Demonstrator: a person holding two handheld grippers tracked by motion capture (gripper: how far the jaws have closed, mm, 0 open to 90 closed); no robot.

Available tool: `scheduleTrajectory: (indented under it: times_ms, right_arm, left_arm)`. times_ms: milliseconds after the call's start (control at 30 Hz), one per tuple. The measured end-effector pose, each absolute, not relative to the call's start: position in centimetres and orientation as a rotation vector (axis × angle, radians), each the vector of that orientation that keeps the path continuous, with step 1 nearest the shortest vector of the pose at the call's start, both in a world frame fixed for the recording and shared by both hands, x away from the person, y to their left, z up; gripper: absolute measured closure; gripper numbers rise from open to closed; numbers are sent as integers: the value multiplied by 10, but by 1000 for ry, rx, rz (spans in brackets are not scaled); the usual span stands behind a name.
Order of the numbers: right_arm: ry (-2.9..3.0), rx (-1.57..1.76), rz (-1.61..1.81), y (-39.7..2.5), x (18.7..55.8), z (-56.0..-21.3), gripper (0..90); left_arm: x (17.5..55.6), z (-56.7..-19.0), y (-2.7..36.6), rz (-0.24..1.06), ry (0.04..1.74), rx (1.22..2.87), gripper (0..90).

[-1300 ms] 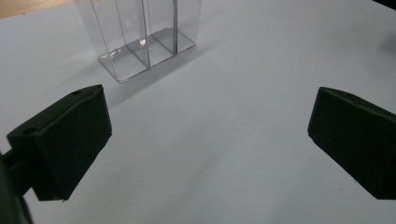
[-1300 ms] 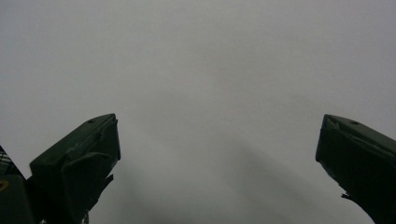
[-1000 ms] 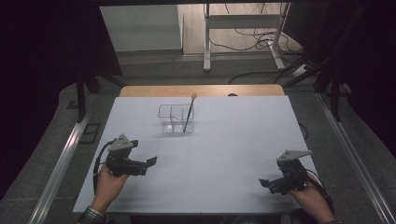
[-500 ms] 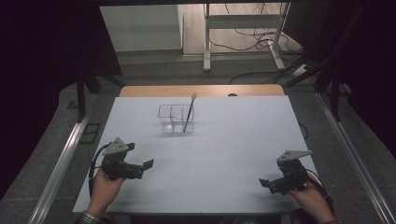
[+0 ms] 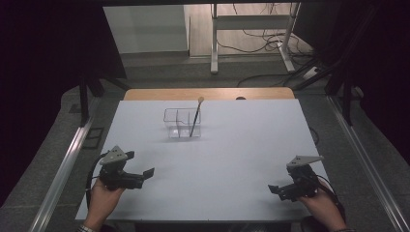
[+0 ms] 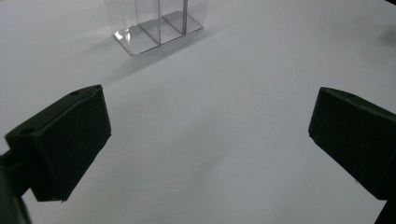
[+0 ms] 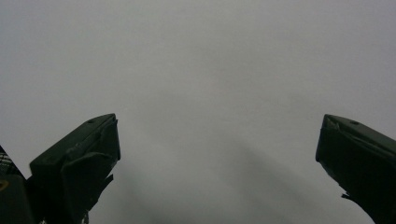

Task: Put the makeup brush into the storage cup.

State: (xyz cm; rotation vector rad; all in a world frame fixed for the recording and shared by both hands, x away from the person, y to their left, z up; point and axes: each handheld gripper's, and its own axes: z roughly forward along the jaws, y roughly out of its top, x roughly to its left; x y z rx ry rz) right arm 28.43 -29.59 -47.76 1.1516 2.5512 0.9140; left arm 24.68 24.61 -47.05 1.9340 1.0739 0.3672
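A clear plastic organiser (image 5: 182, 123) with several compartments stands at the back middle of the white table (image 5: 232, 150). A thin brush (image 5: 195, 117) with a pale tip leans upright in its right compartment. The organiser's base (image 6: 156, 29) shows at the top of the left gripper view. My left gripper (image 5: 145, 175) rests near the front left edge, open and holding nothing, its jaws (image 6: 210, 140) wide apart. My right gripper (image 5: 273, 189) sits near the front right edge, also open and with nothing in it (image 7: 217, 154), over bare table.
A wooden strip (image 5: 208, 94) runs along the table's far edge. Metal rails (image 5: 63, 169) flank the table on both sides. Behind it stand a metal frame (image 5: 251, 29) and floor cables (image 5: 270, 77).
My left gripper has drawn back toward the front left edge of the table. The right gripper has stayed put.
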Motion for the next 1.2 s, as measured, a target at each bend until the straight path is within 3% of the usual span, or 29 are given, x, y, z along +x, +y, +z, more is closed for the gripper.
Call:
scheduleTrajectory:
  times_ms: [1200]
  right_arm:
    - [2528, 1156, 943, -298, 284, -476, 0]
  left_arm:
    - [215, -479, 270, 434, 1162, 2004, 0]
